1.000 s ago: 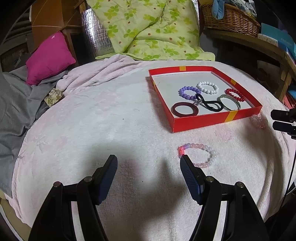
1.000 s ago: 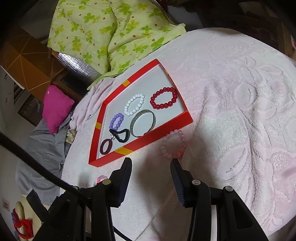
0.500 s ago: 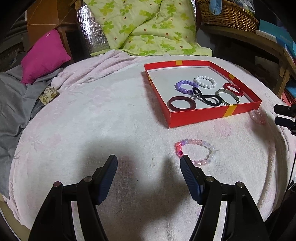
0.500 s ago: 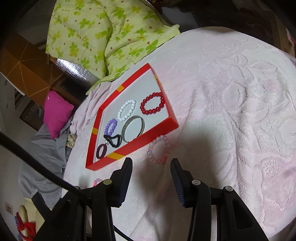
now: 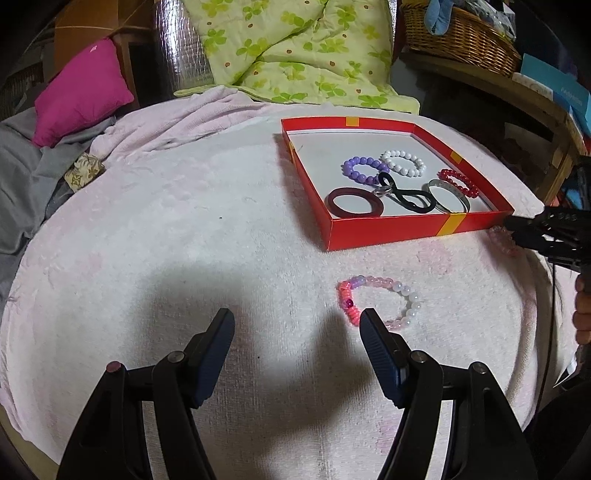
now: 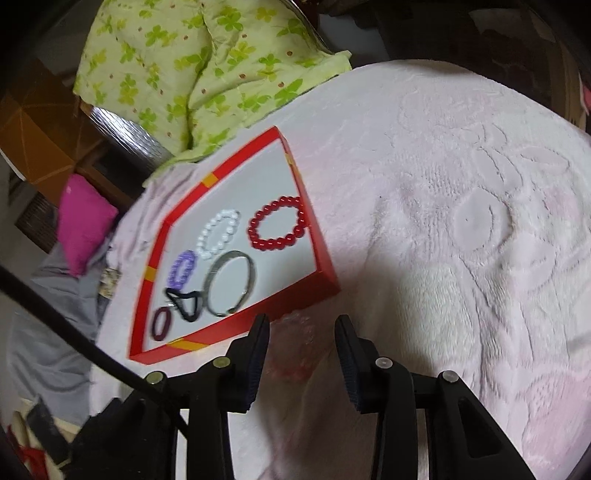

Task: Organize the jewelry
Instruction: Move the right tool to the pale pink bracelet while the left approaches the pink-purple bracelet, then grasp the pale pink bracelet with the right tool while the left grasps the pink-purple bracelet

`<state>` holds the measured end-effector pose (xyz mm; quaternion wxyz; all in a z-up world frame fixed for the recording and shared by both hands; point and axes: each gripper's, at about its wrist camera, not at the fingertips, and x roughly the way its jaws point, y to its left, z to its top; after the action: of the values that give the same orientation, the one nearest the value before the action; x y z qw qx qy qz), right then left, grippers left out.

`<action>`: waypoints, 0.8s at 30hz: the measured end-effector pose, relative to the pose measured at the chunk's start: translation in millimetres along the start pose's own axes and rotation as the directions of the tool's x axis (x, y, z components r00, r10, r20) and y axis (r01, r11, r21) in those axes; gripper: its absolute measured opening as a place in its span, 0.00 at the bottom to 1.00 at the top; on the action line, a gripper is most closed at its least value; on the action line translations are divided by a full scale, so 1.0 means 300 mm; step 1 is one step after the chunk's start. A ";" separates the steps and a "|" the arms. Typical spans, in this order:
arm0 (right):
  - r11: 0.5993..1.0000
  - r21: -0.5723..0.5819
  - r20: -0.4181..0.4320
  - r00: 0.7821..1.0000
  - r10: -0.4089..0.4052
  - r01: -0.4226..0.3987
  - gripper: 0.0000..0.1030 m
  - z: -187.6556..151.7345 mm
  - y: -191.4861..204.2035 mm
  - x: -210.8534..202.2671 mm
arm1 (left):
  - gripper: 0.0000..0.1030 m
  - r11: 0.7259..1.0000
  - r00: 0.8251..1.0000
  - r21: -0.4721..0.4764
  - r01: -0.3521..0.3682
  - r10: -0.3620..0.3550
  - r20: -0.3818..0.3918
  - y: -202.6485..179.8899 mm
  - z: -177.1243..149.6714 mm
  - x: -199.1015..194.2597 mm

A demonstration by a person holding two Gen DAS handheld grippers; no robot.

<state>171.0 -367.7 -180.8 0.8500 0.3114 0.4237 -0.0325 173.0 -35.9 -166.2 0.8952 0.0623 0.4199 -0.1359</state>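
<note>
A red tray (image 5: 384, 232) (image 6: 325, 266) on the pink blanket holds several bracelets, a dark ring and a black hair tie. A pink-and-white bead bracelet (image 5: 380, 301) lies on the blanket just ahead of my left gripper's right finger. My left gripper (image 5: 297, 328) is open and empty. A clear pink bracelet (image 6: 295, 345) lies by the tray's near corner, between the tips of my open right gripper (image 6: 301, 328); it also shows in the left wrist view (image 5: 500, 236) beside the right gripper (image 5: 517, 230).
A green floral quilt (image 5: 295, 55) and a magenta pillow (image 5: 79, 94) lie beyond the tray. A wicker basket (image 5: 458, 33) stands on a shelf at the back right. Grey cloth (image 5: 22, 177) hangs at the left edge.
My right gripper has moved forward and down until the clear pink bracelet lies between its fingertips. My left gripper has shifted slightly; the pink-and-white bracelet sits nearer its right finger.
</note>
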 end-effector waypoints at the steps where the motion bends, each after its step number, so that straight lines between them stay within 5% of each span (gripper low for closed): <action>1: 1.000 -0.004 -0.005 1.000 -0.004 0.004 0.33 0.003 -0.003 0.009 | 0.69 1.000 1.000 -0.004 0.005 -0.005 -0.002 0.001 0.000 0.001; 8: 0.991 -0.094 0.006 0.996 -0.093 0.093 0.09 -0.017 0.032 0.023 | 0.69 1.000 1.000 -0.005 0.015 -0.016 -0.012 -0.012 -0.002 0.008; 16: 0.988 -0.114 -0.109 0.989 0.095 -0.108 0.09 -0.079 0.095 0.029 | 0.69 1.000 1.000 0.005 0.017 -0.017 -0.022 -0.026 -0.005 0.013; 24: 0.991 -0.107 -0.141 0.988 0.066 -0.081 0.11 -0.103 0.097 0.045 | 0.69 0.999 0.999 -0.022 0.028 -0.029 -0.037 -0.010 -0.004 0.024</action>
<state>167.1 -324.3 -190.0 0.8356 0.2800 0.4706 0.0444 175.6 -40.0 -172.4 0.8857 0.0491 0.4390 -0.1428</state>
